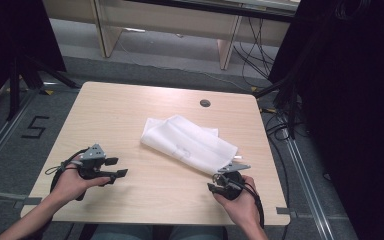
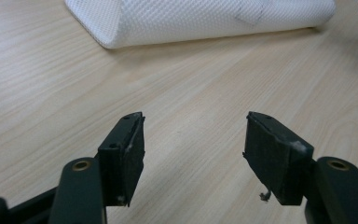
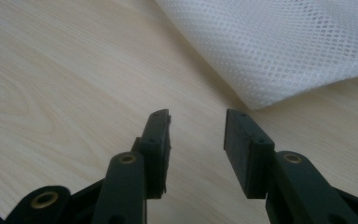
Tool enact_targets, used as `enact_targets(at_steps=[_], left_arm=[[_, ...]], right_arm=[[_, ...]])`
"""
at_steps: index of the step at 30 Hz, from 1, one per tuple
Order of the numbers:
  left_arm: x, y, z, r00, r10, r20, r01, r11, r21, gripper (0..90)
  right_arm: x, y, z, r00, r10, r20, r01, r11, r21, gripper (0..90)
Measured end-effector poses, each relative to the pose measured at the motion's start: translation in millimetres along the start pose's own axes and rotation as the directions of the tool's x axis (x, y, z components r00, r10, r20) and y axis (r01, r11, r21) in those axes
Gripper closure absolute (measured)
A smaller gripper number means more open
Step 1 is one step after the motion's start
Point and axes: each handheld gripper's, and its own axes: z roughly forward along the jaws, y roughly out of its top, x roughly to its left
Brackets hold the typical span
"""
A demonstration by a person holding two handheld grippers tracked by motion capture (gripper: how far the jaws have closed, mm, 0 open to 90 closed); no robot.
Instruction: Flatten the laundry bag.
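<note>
A white mesh cloth (image 1: 187,142) lies folded near the middle of the wooden table (image 1: 115,110). My left gripper (image 1: 117,167) is held low at the table's front left, its jaws pointing right toward the cloth and well short of it. In the left gripper view the gripper (image 2: 193,135) is open wide over bare wood, with the cloth's rolled fold (image 2: 200,18) farther ahead. My right gripper (image 1: 225,176) sits at the front right, just off the cloth's near corner. In the right gripper view the gripper (image 3: 197,126) is open with nothing between the pads, and the cloth's corner (image 3: 279,46) lies just ahead to the right.
A dark cable hole (image 1: 205,103) is set in the table's far side. Beyond the table are desk legs (image 1: 227,47) and loose cables on the floor. A tape "5" (image 1: 34,127) marks the floor at left. Black curtains stand at both sides.
</note>
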Motion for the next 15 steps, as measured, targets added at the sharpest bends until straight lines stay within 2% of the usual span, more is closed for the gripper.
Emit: enact_targets(at_steps=[1,2,9,11,13,14,15], left_arm=[[0.1,0.7,0.4,0.9999,0.016,0.002,-0.016,0.9999,-0.005,39.0],[-0.4,1.1,0.9,0.9999,0.013,0.005,-0.013,0.9999,-0.008,39.6],[-1.2,0.5,2.2,0.9999,0.011,0.002,-0.011,0.9999,-0.005,41.5],[-1.6,0.1,0.9,0.9999,0.012,-0.006,-0.012,0.9999,-0.002,41.5],[-1.6,0.5,0.4,0.9999,0.011,-0.008,-0.011,0.9999,-0.007,41.6],[-1.7,0.8,0.7,0.9999,0.011,-0.008,-0.011,0.9999,-0.009,41.6],[-1.9,1.1,1.2,0.9999,0.011,-0.007,-0.011,0.9999,-0.006,41.6]], right_arm=[[-0.7,0.6,-0.7,1.0000,-0.005,-0.005,0.006,1.000,0.020,61.5],[-1.3,1.2,-1.0,0.9999,-0.009,-0.008,0.010,0.999,0.032,61.5],[-1.3,2.5,-0.2,0.9998,-0.007,-0.017,0.007,1.000,0.022,62.0],[-1.9,3.3,1.1,0.9997,-0.001,-0.025,0.001,1.000,0.002,63.2],[-3.4,5.0,1.1,0.9998,-0.007,-0.021,0.007,1.000,-0.002,64.3],[-5.6,6.1,0.6,0.9995,-0.030,-0.006,0.030,1.000,0.009,64.6],[-6.8,8.5,-0.2,0.9995,-0.033,-0.002,0.033,0.999,0.015,64.7]])
